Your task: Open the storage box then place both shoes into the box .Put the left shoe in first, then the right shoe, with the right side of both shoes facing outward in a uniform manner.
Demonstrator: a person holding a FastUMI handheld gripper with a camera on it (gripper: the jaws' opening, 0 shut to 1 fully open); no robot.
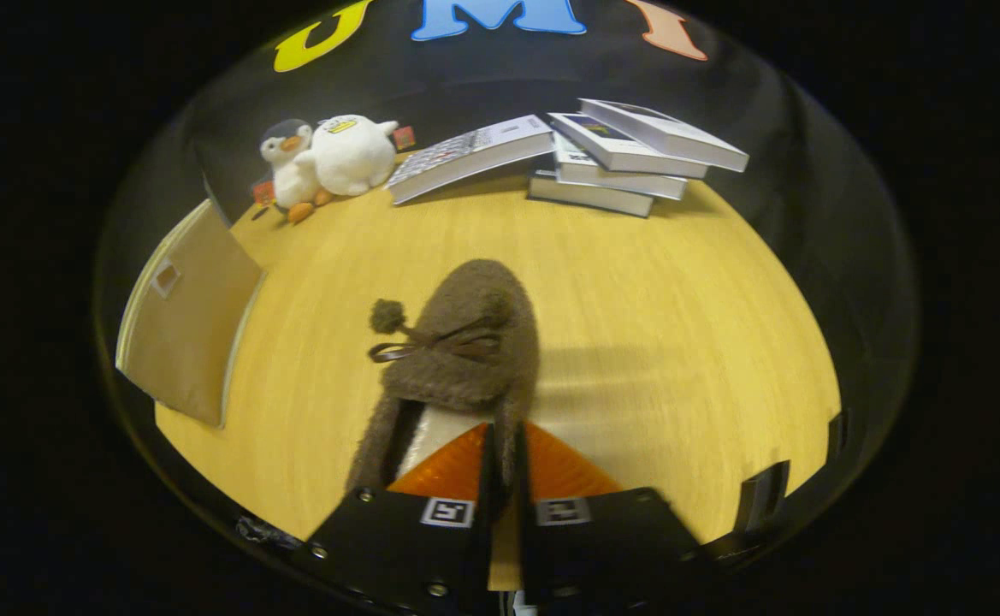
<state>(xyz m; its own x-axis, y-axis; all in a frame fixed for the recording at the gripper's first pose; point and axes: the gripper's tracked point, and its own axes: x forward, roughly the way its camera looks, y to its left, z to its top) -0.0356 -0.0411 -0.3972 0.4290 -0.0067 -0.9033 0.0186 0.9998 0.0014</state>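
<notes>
Gripper view: the jaws pinch the side wall of the brown shoe (pixel 465 359), which extends ahead.

Shoe (pixel 465 351) between tongs (pixel 504 466), on table (pixel 679 299); books (pixel 611 150) beyond; box (pixel 187 312) left.

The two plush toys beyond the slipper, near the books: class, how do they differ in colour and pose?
The penguin plush has a grey head, an orange beak and orange feet; the white plush is nearly all white. The penguin sits upright facing forward; the white one lies rounded, leaning against it. Both are soft toys resting on the wooden table, touching each other. Meanwhile the tongs are shut on the brown slipper.
</notes>
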